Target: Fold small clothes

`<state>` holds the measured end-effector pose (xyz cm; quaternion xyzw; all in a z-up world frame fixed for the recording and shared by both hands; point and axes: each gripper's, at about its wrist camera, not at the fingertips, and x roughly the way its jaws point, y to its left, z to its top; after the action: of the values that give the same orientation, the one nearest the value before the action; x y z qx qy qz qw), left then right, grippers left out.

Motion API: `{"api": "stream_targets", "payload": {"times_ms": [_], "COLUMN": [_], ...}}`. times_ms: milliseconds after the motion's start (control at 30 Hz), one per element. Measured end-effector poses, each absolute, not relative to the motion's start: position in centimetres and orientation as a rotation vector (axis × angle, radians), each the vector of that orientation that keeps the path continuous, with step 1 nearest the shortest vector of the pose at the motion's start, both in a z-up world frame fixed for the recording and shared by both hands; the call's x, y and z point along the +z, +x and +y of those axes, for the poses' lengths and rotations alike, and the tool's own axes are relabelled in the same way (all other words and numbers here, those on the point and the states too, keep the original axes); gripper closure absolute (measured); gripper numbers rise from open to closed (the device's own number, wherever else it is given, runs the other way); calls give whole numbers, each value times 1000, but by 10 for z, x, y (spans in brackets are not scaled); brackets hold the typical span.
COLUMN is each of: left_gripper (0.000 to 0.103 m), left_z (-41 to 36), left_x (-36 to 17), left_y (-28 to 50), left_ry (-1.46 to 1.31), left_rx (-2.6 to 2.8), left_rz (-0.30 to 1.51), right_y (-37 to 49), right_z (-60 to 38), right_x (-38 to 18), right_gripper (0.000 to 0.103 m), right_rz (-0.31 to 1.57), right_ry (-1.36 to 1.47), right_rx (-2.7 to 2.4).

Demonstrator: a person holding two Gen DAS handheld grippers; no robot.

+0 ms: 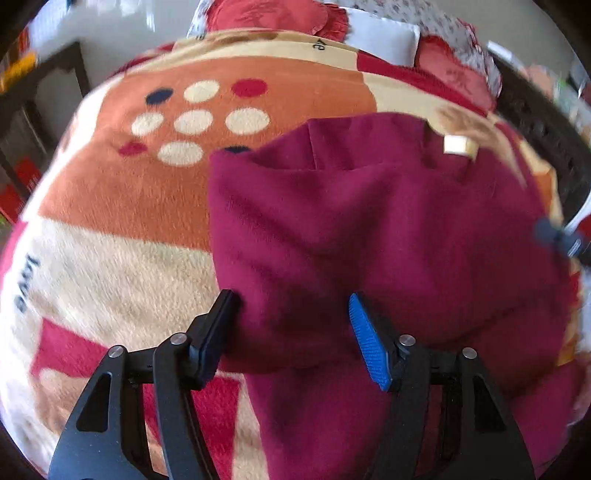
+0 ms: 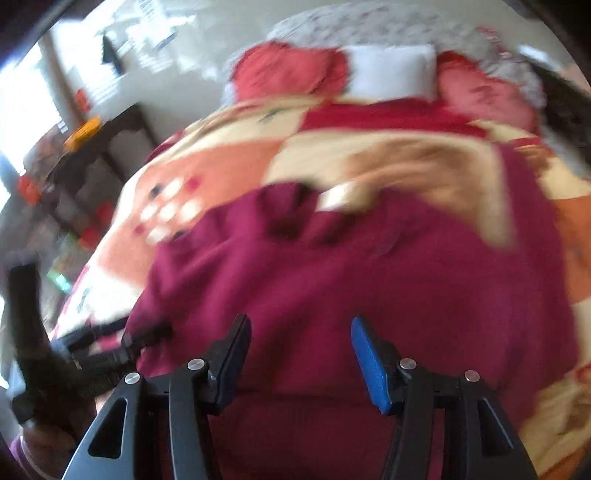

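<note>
A maroon fleece garment lies spread on a patterned blanket, with a white label at its neck on the far side. My left gripper hovers over the garment's near left part, open, its left finger at the cloth's edge and nothing pinched between the pads. The right wrist view is blurred. There my right gripper stands open over the same maroon garment, with nothing between its pads. The left gripper shows as a dark shape at the garment's left edge.
The blanket covers a bed. Red pillows and a white pillow lie at its far end. A dark shelf unit stands to the left, against a pale wall. A dark headboard or frame runs along the right.
</note>
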<state>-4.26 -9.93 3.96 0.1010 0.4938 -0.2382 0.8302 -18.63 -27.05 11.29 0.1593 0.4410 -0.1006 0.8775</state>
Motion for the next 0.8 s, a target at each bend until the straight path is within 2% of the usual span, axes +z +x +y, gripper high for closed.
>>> {"api": "stream_targets", "payload": {"times_ms": [267, 333, 667, 800], "left_gripper": [39, 39, 39, 39], "left_z": [-90, -89, -91, -94], "left_x": [56, 60, 71, 70], "left_y": [-43, -47, -61, -62], "left_ry": [160, 166, 167, 172], "left_rx": [-498, -499, -502, -507], "left_rz": [1040, 1029, 997, 994], "right_y": [-222, -222, -222, -225], "right_z": [-321, -310, -296, -294], "right_x": [109, 97, 64, 69], "right_gripper": [45, 42, 42, 42], "right_rz": [902, 913, 998, 996], "right_ry": [401, 397, 338, 330], "right_rx": [-319, -314, -349, -324]}}
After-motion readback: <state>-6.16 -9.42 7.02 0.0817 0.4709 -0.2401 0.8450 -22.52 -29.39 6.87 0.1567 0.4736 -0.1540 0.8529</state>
